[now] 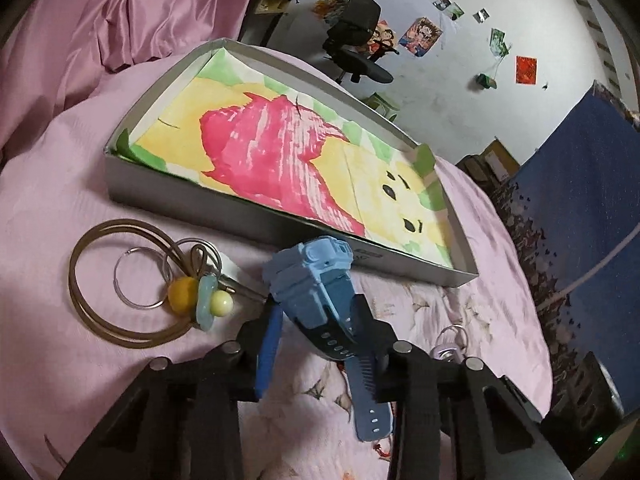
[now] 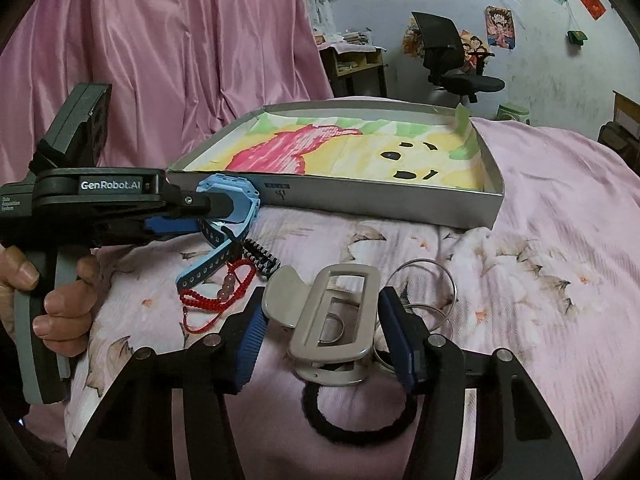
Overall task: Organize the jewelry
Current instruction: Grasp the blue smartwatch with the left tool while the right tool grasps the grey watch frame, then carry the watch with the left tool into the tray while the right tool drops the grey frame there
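Note:
A light-blue watch (image 1: 310, 276) sits between the fingers of my left gripper (image 1: 320, 316), which is shut on it; its strap hangs toward the camera. From the right wrist view, the left gripper (image 2: 224, 216) holds the watch (image 2: 236, 200) just in front of the grey box (image 2: 400, 204). My right gripper (image 2: 324, 312) is shut on a beige hair clip (image 2: 340, 312) that lies on the pink bedspread. The box (image 1: 240, 206) is shallow and lined with a painted yellow bear picture; I see no jewelry inside it.
A brown cord necklace (image 1: 100, 292) with beads and clear rings (image 1: 136, 280) lies left of the watch. A red bracelet (image 2: 216, 296), a black-and-white bracelet (image 2: 262, 258), thin metal bangles (image 2: 436, 280) and a black hair tie (image 2: 352, 424) surround the clip. A hand (image 2: 60, 280) grips the left handle.

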